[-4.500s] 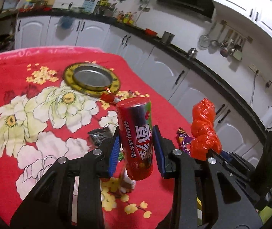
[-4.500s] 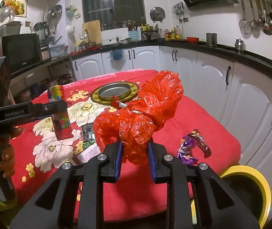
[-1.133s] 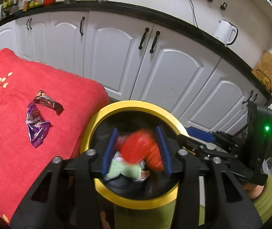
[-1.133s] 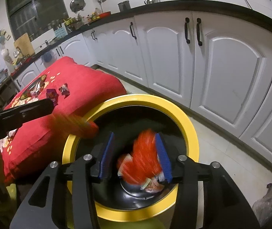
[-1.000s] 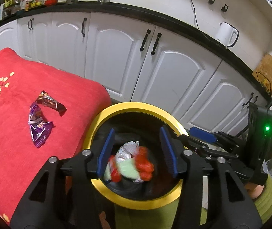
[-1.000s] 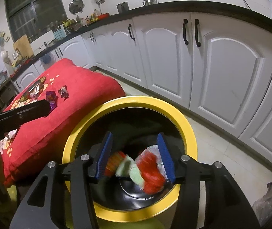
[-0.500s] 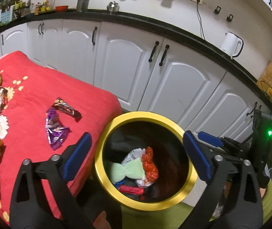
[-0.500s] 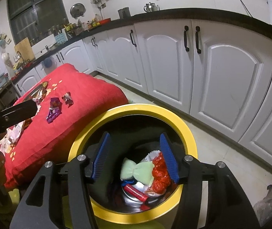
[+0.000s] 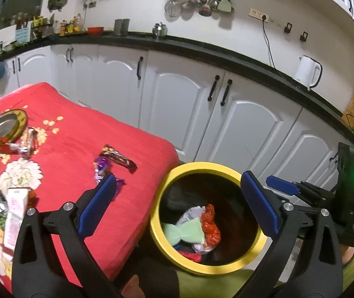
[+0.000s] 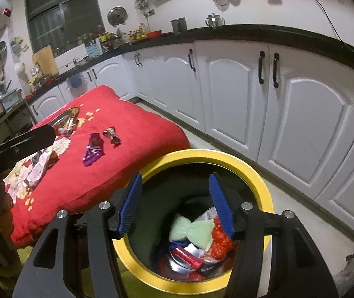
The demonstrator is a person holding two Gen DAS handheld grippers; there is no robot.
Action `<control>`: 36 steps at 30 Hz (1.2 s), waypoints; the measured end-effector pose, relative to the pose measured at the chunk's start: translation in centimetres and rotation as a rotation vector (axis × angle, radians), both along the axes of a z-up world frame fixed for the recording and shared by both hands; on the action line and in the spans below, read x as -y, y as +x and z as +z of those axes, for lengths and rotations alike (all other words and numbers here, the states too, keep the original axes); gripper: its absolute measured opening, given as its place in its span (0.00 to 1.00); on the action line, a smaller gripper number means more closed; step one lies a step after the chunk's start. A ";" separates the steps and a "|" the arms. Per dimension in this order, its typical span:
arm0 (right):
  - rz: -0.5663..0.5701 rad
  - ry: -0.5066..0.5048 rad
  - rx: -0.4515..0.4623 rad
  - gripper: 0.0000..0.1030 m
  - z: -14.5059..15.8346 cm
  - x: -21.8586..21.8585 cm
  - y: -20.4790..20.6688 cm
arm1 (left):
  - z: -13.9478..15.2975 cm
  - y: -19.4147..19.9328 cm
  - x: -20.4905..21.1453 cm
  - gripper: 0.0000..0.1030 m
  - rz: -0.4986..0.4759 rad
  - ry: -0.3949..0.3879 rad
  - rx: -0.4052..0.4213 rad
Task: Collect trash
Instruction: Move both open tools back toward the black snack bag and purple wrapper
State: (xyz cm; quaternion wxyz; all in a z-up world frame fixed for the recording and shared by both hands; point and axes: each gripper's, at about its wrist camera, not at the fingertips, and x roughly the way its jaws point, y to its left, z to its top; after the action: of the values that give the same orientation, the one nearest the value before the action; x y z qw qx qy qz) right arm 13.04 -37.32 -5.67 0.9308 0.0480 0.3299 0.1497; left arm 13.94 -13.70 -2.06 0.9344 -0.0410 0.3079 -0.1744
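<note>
Both grippers, left (image 9: 177, 203) and right (image 10: 175, 203), hanging wide and empty over bin (image 9: 211, 269); purple wrapper (image 10: 92, 152) looking light, crinkly, slippery — probably best pinching its twisted middle.

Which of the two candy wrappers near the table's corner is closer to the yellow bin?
The purple wrapper; the brown wrapper lies beyond it, farther from the yellow bin.

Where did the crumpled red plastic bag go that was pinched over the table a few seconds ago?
Yes, it moved: the crumpled red plastic bag now lies inside the yellow-rimmed bin beside the red floral tablecloth, and the right gripper is open above it.
</note>
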 end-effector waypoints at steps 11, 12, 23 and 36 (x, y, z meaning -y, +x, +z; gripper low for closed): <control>0.106 -0.014 0.038 0.53 2.0 -5.1 0.0 | 1.3 -0.7 -5.3 0.89 0.117 -0.022 0.047; 0.115 -0.015 0.040 0.53 2.1 -5.5 0.1 | 1.4 -0.7 -5.8 0.89 0.126 -0.022 0.049; 0.235 -0.038 0.068 0.53 3.4 -11.9 1.2 | 1.9 -1.1 -11.6 0.89 0.242 -0.022 0.071; 0.319 -0.034 0.050 0.53 3.2 -17.2 4.0 | 1.8 -1.4 -16.8 0.89 0.349 -0.011 0.070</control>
State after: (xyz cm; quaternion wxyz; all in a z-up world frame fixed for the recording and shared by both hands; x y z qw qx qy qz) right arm 17.06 -20.16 -2.51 0.9039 -0.0242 0.3125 0.2910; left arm 12.57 3.08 -0.29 0.9604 -0.0927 0.2626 -0.0126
